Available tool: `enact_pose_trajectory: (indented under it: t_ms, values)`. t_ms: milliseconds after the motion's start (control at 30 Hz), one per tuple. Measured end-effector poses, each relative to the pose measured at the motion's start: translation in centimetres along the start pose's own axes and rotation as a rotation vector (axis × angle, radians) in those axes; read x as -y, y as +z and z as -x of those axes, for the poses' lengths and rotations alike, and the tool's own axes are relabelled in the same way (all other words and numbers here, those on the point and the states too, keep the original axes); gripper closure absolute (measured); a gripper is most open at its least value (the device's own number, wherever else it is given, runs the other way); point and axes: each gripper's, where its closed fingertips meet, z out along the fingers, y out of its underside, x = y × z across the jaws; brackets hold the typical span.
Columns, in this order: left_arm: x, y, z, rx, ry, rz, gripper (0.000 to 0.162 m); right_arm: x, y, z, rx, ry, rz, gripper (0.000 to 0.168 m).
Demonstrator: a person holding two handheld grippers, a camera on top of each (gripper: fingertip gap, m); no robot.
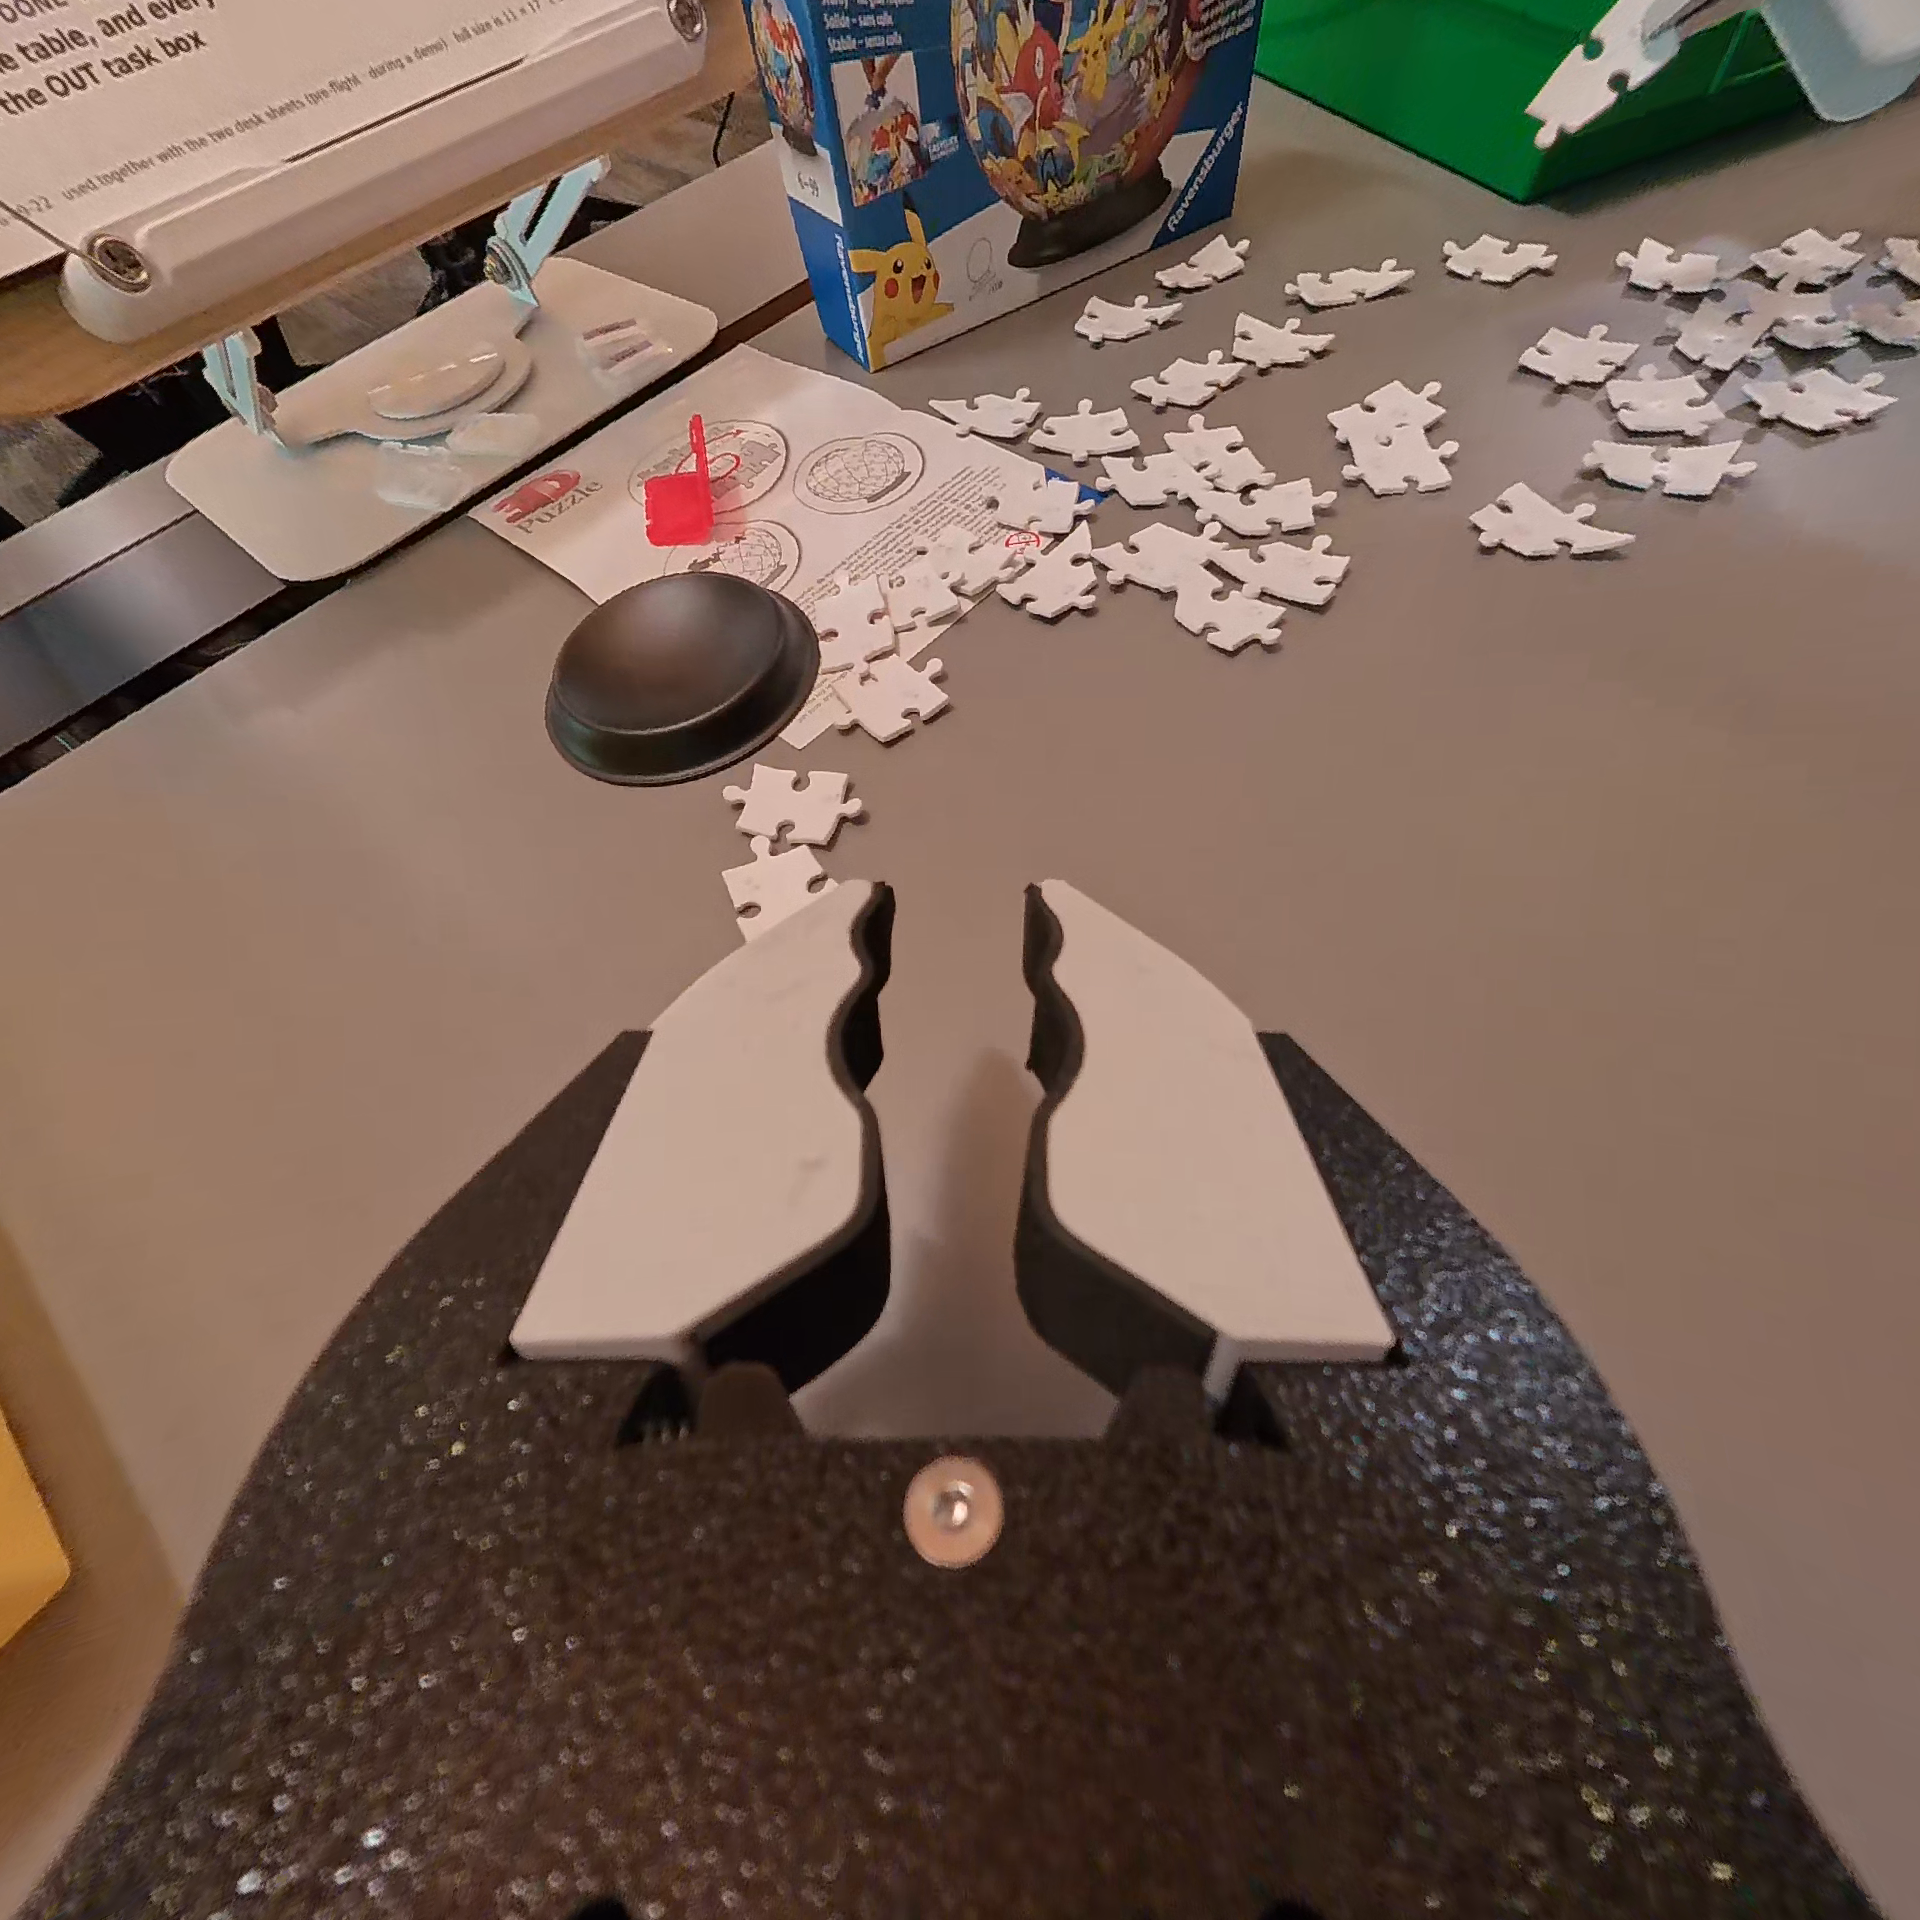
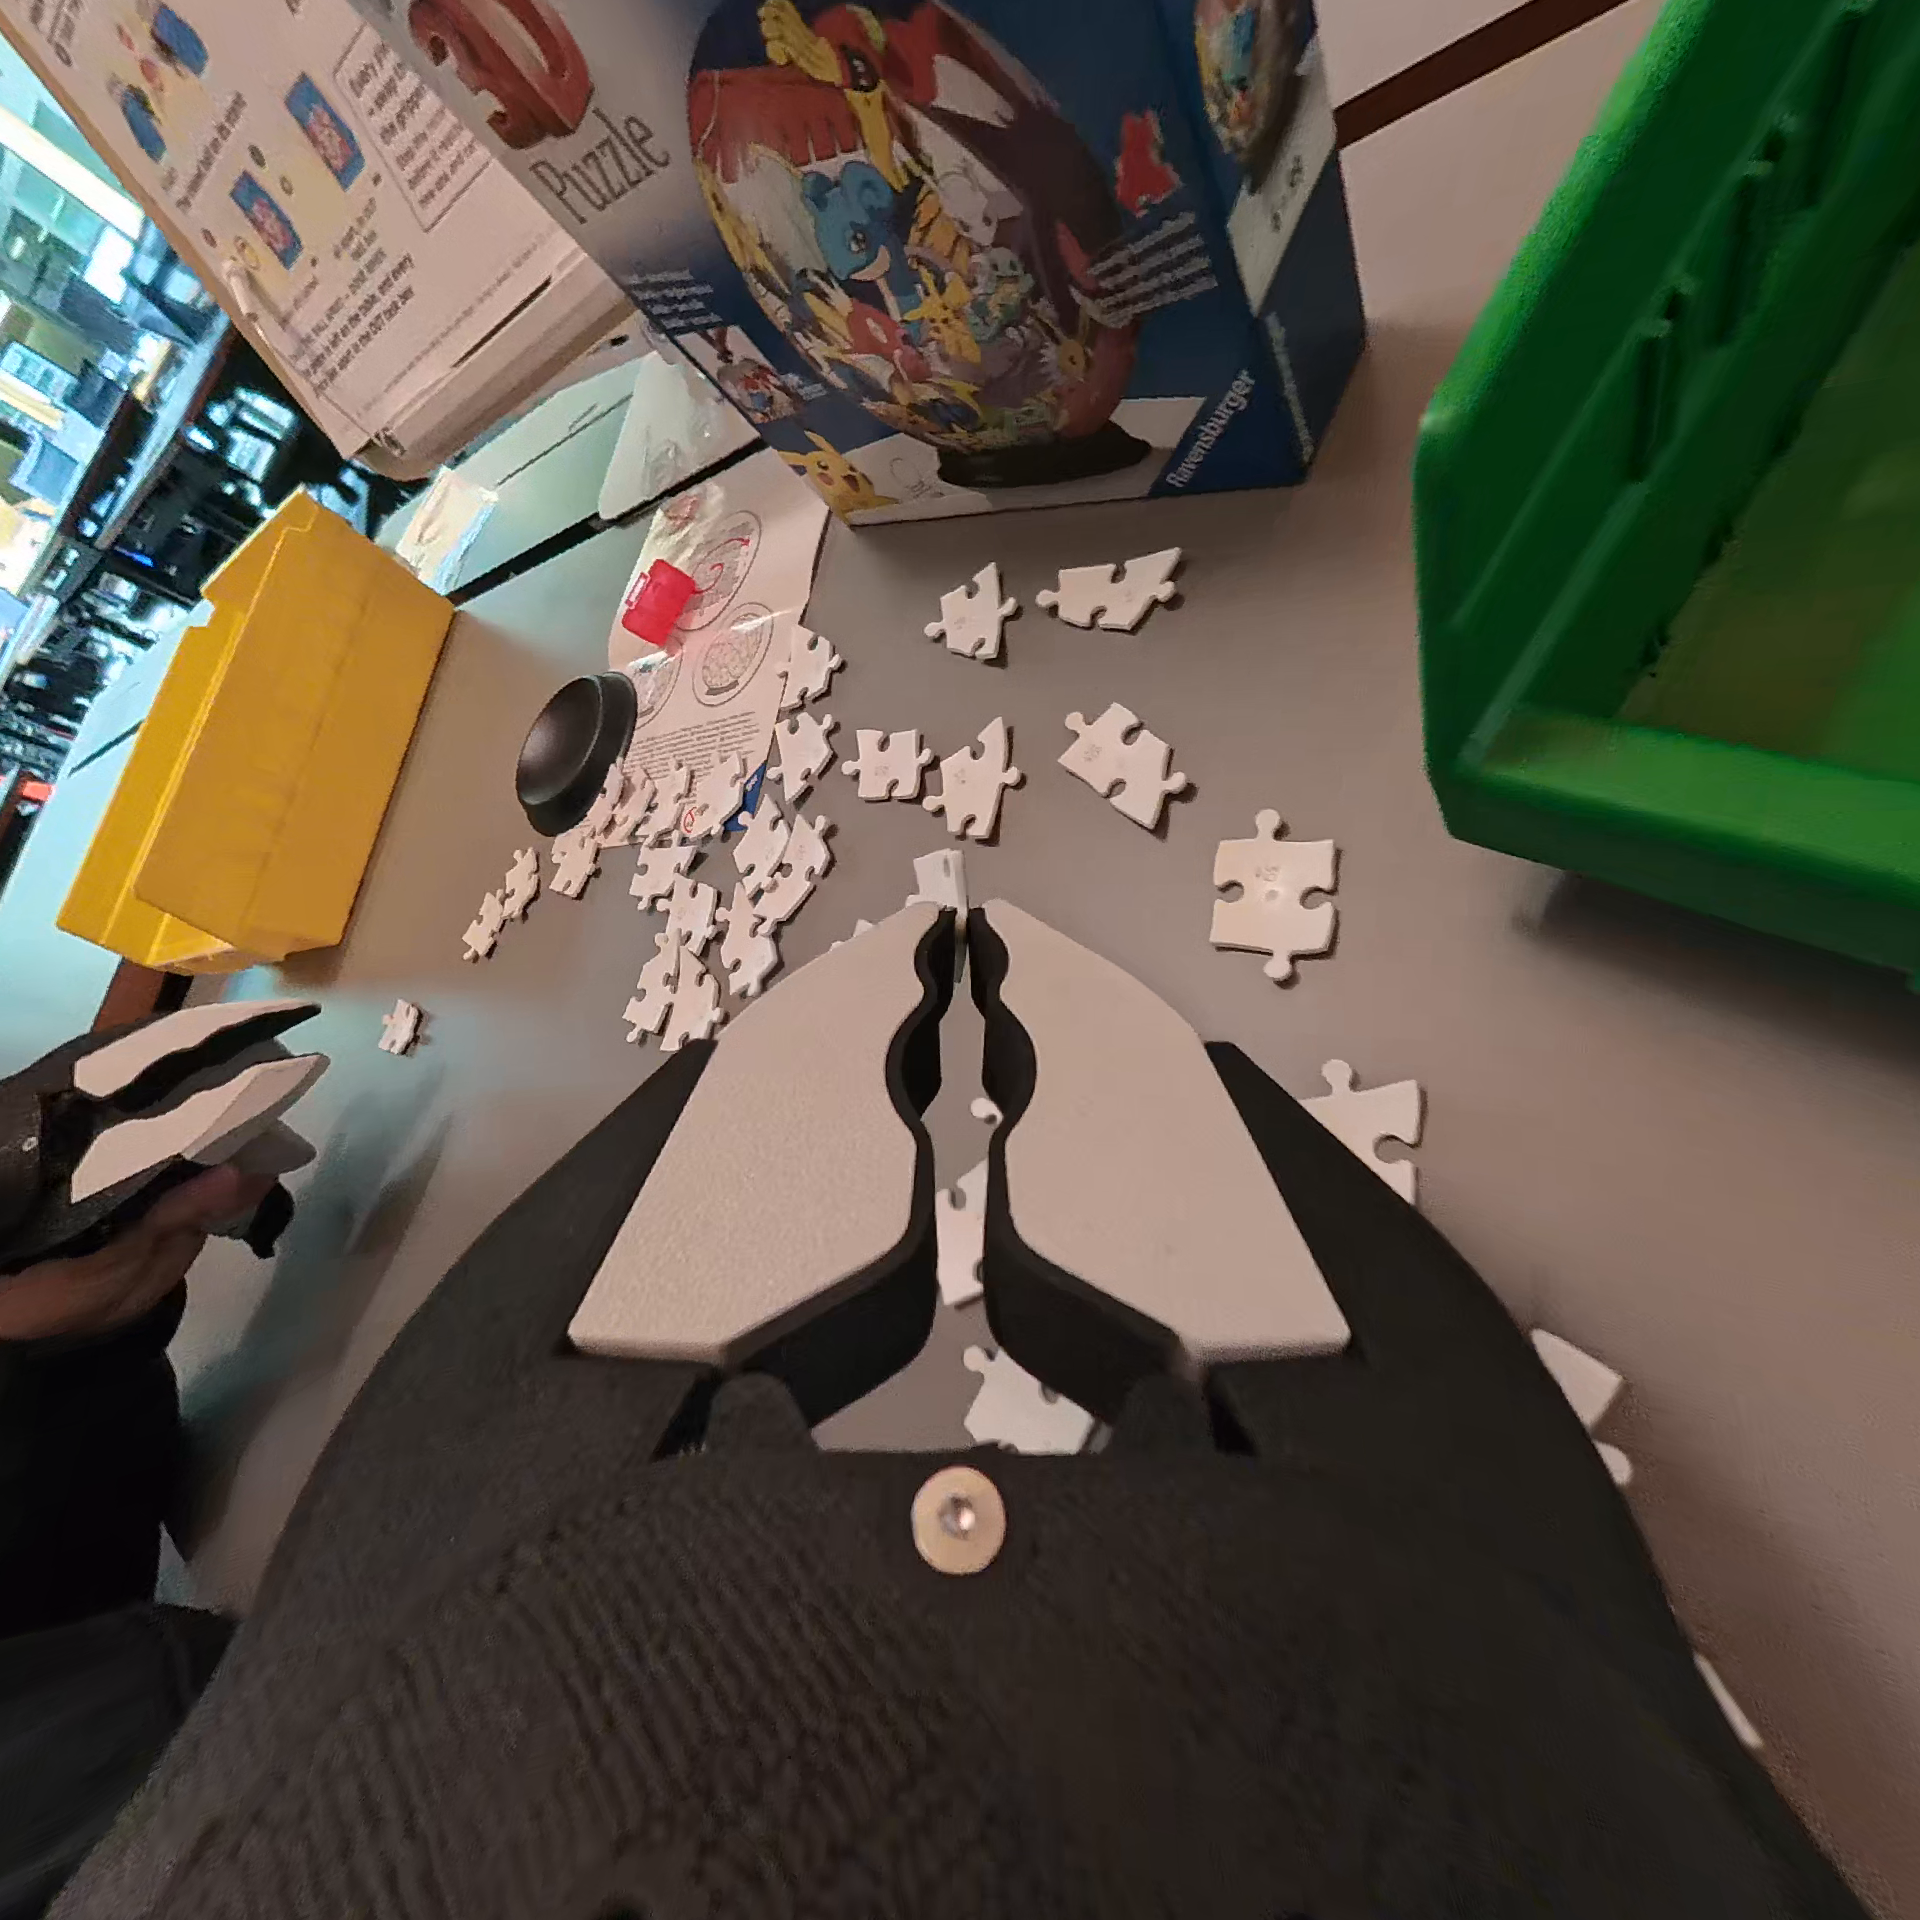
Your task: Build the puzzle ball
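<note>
Left gripper [image 1: 958, 896]: fingers apart, nothing between, above the grey table [image 1: 1455, 935].
Right gripper [image 2: 960, 916]: fingers pinched on edge of one white puzzle piece [image 2: 943, 875], lifted over table.
Loose pieces [image 1: 1195, 488]: scattered white side up, some on instruction sheet [image 1: 727, 468].
Black stand [image 1: 675, 675]: on table, touching sheet.
Puzzle box [image 1: 1018, 156]: upright behind the pieces.
Green bin [image 2: 1683, 520]: right side.
</note>
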Motion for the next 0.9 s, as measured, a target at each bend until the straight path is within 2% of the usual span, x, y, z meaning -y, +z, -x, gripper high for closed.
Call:
enact_pose_trajectory:
  t_ms: [300,433,667,900]
  values:
    - [-0.1,0.4,-0.3,-0.01,0.009,0.012,0.139,0.4,-2.3,-2.4,-0.052,0.044,-0.057,0.166]
    - [-0.2,0.5,-0.5,-0.011,0.02,0.017,0.139,1.5,-2.9,-3.7,-0.114,0.105,-0.147,0.166]
    - [-0.1,0.5,-0.6,-0.013,0.023,0.019,0.14,-0.8,0.9,-2.3,-0.038,0.149,-0.025,0.166]
    - [-0.2,0.4,-0.8,-0.015,0.027,0.023,0.14,-2.4,3.8,-2.8,-0.076,0.127,0.088,0.166]
